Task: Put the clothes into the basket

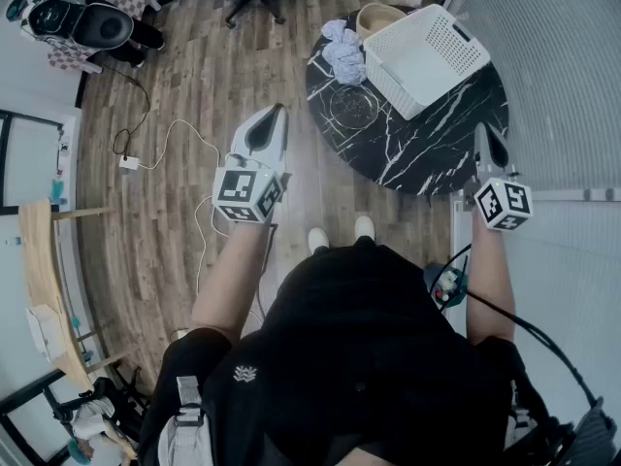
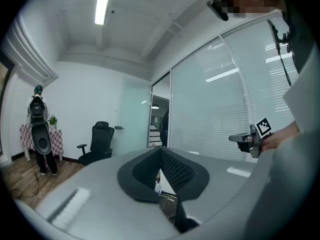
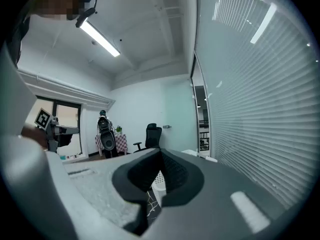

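Head view: steeply down over left gripper (image 1: 276, 115) and right gripper (image 1: 488, 142), table (image 1: 417, 163) ahead. Gripper views: level along jaws; both share chair (image 2: 100, 140).

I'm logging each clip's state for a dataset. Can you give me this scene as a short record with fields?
table: round, black marble
basket: white, on the table, looks empty
clothes: pale bundle on the table, beside the basket
clear dish: on the table, near the clothes
left gripper: shut, empty, over the floor left of the table
right gripper: shut, empty, at the table's near edge
progress: clothes not yet in the basket
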A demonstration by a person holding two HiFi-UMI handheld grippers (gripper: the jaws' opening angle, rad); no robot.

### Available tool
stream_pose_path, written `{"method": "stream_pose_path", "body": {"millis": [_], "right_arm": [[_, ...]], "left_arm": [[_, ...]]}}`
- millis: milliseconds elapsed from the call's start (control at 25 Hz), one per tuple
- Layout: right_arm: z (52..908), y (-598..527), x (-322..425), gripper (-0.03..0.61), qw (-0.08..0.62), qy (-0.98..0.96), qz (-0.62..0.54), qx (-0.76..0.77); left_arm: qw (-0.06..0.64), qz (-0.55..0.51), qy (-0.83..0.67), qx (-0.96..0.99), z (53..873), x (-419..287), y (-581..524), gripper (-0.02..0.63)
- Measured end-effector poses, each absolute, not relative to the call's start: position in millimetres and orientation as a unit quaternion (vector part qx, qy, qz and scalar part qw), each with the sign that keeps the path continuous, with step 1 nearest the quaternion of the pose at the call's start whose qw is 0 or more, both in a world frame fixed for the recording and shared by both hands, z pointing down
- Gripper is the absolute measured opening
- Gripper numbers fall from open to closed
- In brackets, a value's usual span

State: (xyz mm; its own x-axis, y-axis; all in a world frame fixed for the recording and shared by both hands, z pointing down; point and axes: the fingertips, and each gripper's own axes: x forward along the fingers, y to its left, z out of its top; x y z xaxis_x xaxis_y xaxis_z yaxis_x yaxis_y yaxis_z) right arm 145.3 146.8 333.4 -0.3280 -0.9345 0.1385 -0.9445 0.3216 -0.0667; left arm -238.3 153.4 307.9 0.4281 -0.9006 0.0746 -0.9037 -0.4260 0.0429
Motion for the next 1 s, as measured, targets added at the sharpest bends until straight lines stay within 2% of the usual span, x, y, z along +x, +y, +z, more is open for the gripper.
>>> {"method": "stream_pose_path", "body": {"millis": [1000], "right_arm": [[346,84,184,0.000,0.016,-0.833,0.081,0.547]], "left_arm": [[0.041,0.016,-0.562,0.826,304,-182,126,0.006]]}}
